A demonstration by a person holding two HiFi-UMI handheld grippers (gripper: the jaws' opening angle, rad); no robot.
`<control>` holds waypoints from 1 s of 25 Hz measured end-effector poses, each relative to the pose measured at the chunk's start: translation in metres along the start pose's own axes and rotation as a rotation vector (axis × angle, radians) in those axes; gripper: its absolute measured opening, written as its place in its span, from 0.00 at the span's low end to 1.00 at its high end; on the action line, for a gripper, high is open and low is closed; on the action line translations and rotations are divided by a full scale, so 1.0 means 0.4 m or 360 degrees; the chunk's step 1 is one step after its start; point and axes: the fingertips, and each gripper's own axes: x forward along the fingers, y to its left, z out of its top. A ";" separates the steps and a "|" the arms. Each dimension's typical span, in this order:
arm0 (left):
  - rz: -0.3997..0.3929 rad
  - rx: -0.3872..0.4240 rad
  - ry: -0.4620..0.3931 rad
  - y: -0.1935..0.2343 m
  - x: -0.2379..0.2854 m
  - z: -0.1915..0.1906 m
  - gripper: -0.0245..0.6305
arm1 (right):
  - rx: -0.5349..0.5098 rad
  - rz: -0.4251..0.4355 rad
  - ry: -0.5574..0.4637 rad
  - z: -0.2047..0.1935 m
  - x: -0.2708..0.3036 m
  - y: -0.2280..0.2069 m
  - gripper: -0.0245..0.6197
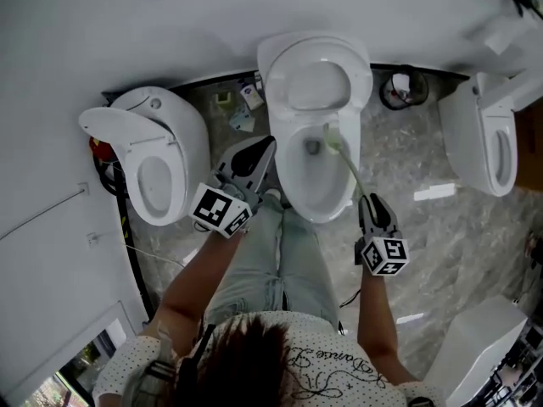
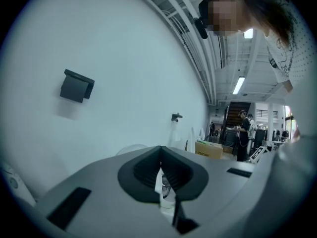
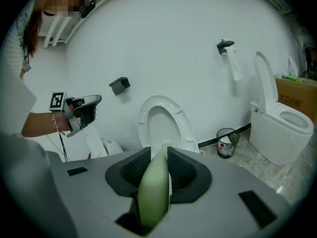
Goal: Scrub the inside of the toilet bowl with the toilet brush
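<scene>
The white toilet bowl [image 1: 297,172] stands in the middle with its seat and lid raised [image 3: 163,120]. A toilet brush with a pale green handle [image 1: 349,170] reaches down into the bowl, and its head [image 1: 329,138] is near the drain. My right gripper [image 1: 370,200] is shut on that green handle [image 3: 154,190], and the bristles [image 3: 166,144] show past the jaws. My left gripper [image 1: 267,147] is held up beside the bowl's left rim, with its jaws [image 2: 161,170] together on nothing. It also shows in the right gripper view [image 3: 84,110].
A second toilet [image 1: 157,155] with its lid up stands to the left and a third [image 1: 488,142] to the right. A small bin [image 1: 405,89] sits between the middle and right toilets. A black box [image 2: 75,87] hangs on the wall. The floor is marbled grey.
</scene>
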 end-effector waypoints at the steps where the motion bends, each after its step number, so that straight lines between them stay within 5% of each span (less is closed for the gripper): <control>1: 0.0000 0.0012 -0.0006 -0.004 -0.004 0.019 0.04 | 0.0002 0.0008 -0.0020 0.019 -0.007 0.006 0.22; 9: 0.0035 0.0083 -0.0046 -0.041 -0.045 0.114 0.04 | 0.0076 0.0123 -0.0198 0.186 -0.051 0.046 0.22; 25: 0.0035 0.0174 -0.0181 -0.125 -0.039 0.282 0.04 | -0.0063 0.0249 -0.0740 0.587 -0.182 0.138 0.22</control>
